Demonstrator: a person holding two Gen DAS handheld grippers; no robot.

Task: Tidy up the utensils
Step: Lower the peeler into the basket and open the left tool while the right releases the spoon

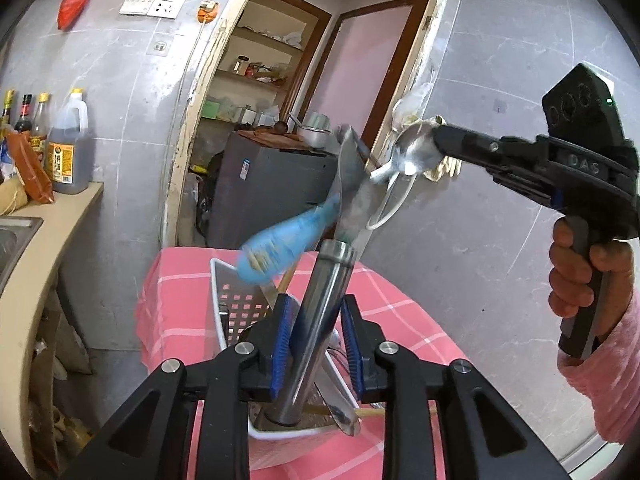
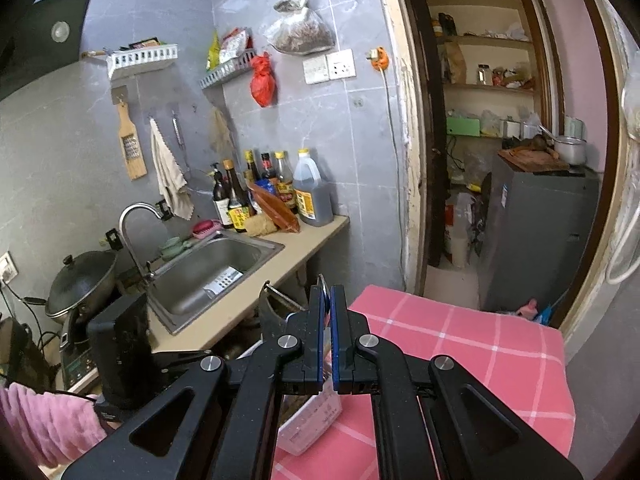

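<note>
Utensils sit partly sorted in a white basket (image 1: 224, 280) with square holes, on the pink checked bench (image 1: 400, 320). Left hand-held gripper (image 1: 316, 344) is a little open around a smooth, shiny metal tube (image 1: 320, 320); its blue pads may just touch it. At two o'clock, the right hand-held gripper (image 1: 434, 140) is squeezed tight on a round silver spoon (image 1: 412, 152). A blurry blue thing (image 1: 288, 240) at eleven o'clock still needs a place.

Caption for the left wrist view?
Steel-handled utensil between jaws of left gripper, standing in white basket; right gripper holds spoon.
</note>
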